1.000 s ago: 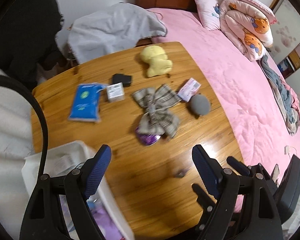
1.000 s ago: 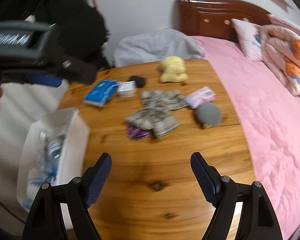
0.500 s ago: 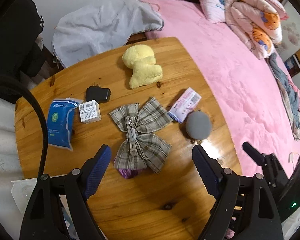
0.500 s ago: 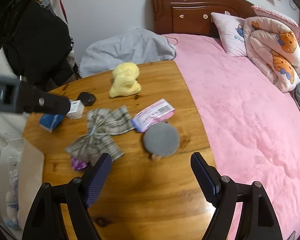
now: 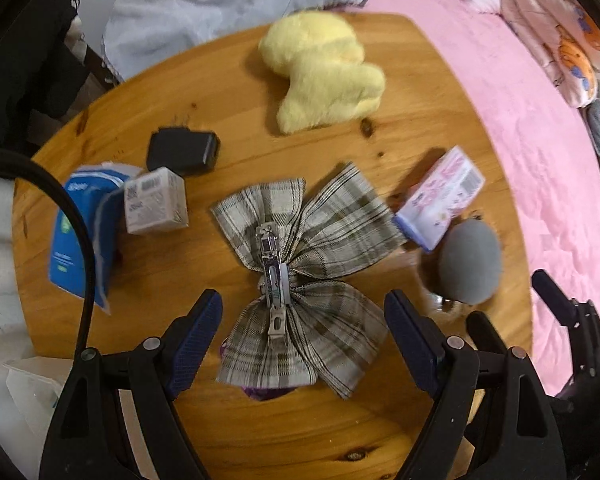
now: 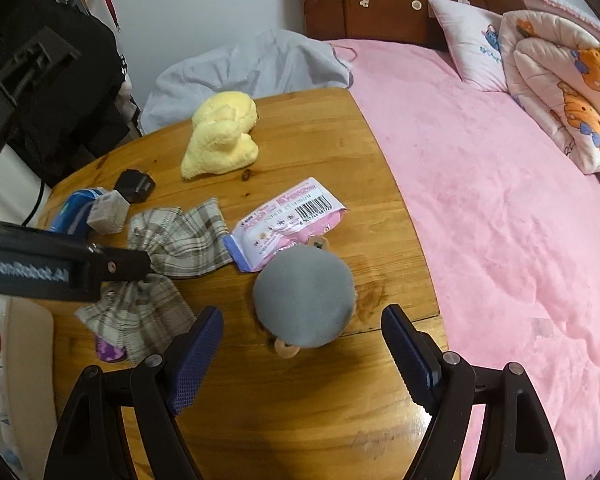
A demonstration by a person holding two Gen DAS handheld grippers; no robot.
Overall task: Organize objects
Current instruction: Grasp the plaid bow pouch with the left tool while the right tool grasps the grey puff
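Nearest the left gripper (image 5: 302, 338), whose jaws stand wide apart and hold nothing, lies a plaid hair bow (image 5: 304, 276) with its metal clip facing up, framed between the two fingers; a small purple thing (image 5: 266, 393) peeks out from under its near edge. The right gripper (image 6: 300, 354) is likewise spread open and empty, and sits just short of a round grey pad (image 6: 305, 296) on the wooden table (image 6: 300, 420). Touching the far side of that pad is a pink packet (image 6: 286, 222) with a barcode. Further to the left are a small white box (image 5: 156, 200) leaning against a blue pouch (image 5: 82, 232), with a black charger (image 5: 182, 152) just behind them. Farthest back on the table rests a yellow plush toy (image 5: 324, 72), and beyond it a grey cloth (image 6: 252, 68) and the pink bed (image 6: 500, 200). A white bin (image 5: 24, 392) shows at the near left edge, with what look like a few things already in it, though they are unclear. By this showing the sorting is hardly begun: every item on the tabletop is still loose, and each gripper seems poised for a first pick, the bow on the left, the pad on the right.
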